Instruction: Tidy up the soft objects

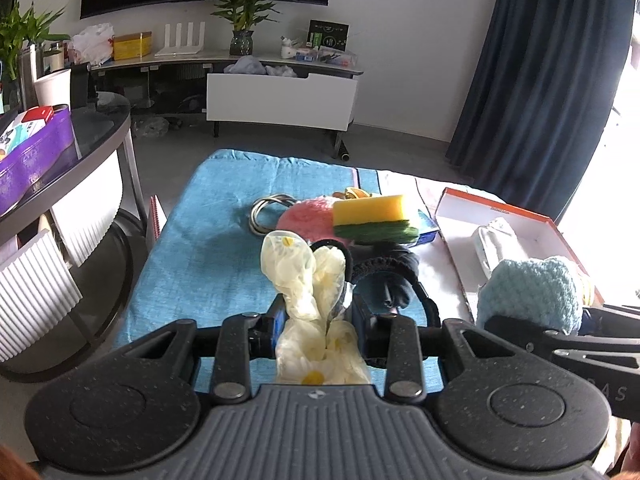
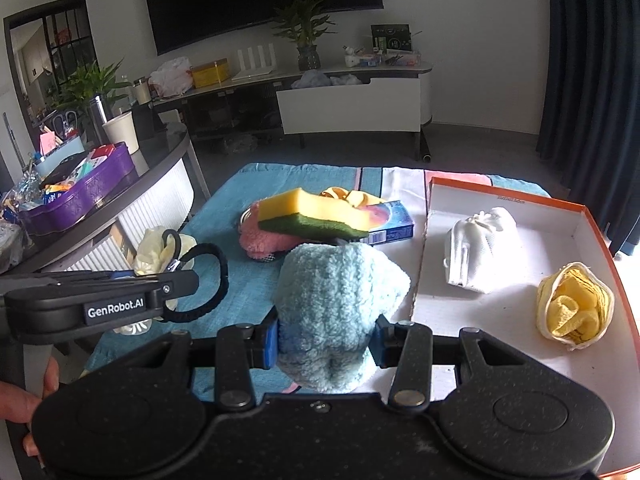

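My left gripper (image 1: 318, 314) is shut on a cream floral scrunchie (image 1: 304, 272), held above the blue cloth (image 1: 208, 248); a black braided strap (image 1: 400, 272) hangs beside it. My right gripper (image 2: 324, 344) is shut on a fluffy light-blue cloth (image 2: 336, 300), just left of the orange-rimmed white box (image 2: 580, 216). The box holds a white cloth bundle (image 2: 480, 248) and a yellow pouch (image 2: 576, 308). A yellow-green sponge (image 2: 312, 216) lies on a pink plush item (image 2: 264, 240) on the blue cloth.
A blue carton (image 2: 392, 228) and a yellow item (image 2: 344, 196) lie behind the sponge. A coiled cable (image 1: 268, 208) lies on the cloth. A round dark table (image 2: 160, 168) with a purple tray (image 2: 80, 196) stands at the left. A TV stand (image 1: 280, 92) is at the back.
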Motion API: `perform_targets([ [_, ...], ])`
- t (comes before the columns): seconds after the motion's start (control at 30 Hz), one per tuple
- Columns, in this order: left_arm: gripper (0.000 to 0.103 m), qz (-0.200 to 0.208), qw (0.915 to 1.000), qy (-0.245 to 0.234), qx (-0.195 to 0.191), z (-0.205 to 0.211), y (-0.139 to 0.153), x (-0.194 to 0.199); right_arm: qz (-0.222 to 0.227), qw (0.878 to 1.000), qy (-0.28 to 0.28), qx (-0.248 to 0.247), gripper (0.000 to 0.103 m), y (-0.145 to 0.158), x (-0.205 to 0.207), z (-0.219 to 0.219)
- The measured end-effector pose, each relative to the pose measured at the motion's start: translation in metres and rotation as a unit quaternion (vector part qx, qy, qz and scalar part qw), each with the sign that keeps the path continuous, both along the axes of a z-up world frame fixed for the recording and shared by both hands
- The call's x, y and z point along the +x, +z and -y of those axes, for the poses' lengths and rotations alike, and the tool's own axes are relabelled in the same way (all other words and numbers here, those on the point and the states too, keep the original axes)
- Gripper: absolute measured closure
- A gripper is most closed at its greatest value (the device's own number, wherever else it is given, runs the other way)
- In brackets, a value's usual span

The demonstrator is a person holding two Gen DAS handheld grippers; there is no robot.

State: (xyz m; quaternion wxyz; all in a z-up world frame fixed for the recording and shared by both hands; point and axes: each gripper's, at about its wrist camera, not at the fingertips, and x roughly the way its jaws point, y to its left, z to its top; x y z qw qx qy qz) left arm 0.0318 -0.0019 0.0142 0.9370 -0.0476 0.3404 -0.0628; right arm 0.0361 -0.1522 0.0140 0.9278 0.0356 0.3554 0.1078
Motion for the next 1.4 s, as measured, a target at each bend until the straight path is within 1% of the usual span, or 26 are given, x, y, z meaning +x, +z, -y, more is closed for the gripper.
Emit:
perform_targets([
  [0.6,0.069,0.001,0.9999,-0.014,-0.005,0.028,0.004,0.000,0.009,1.000,-0.018,-0.004,0.051,0.007,-0.008,0.028],
  [1.4,0.069,0.001,0.9989,-0.047,0.002,0.063,0.006,0.003,0.016,0.999,-0.047,0.000,0.050,0.011,-0.019,0.053],
])
